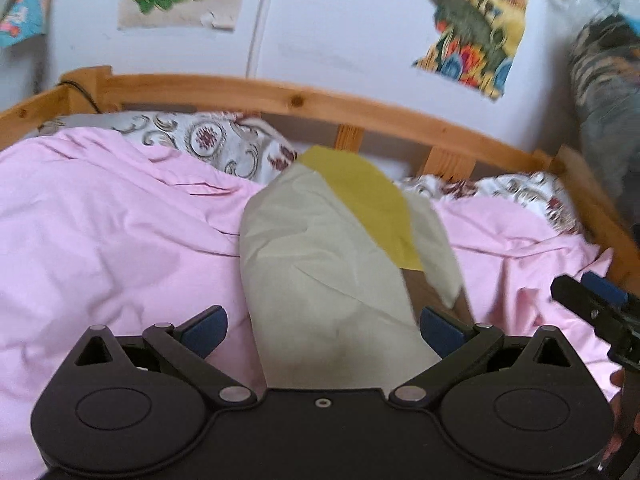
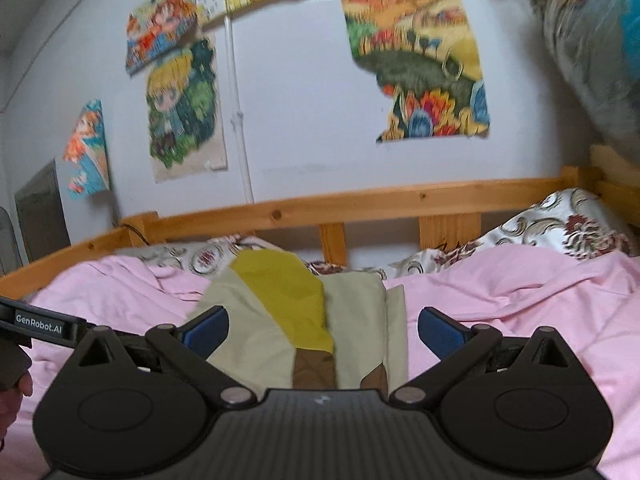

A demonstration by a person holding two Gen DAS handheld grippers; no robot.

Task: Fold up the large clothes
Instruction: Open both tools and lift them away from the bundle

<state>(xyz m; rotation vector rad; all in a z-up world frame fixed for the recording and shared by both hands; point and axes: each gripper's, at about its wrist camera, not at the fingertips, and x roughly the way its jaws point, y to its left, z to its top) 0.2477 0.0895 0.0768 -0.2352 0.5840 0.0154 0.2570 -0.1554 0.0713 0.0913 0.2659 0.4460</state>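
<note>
The folded garment (image 1: 320, 288) lay on the bed sheet (image 1: 112, 248), straight ahead of the left gripper (image 1: 322, 326) and reaching between its wide-spread fingers. Ahead of the right gripper (image 2: 323, 334) it lay the same way, between the parted fingers. Beyond the garment, pillows (image 2: 560, 228) rested against the bed rail (image 2: 360, 200), one to the far left, one to the far right. Behind the rail stood the wall (image 2: 300, 100), with posters (image 2: 420, 64) on it. The right gripper lay right of the left one.
</note>
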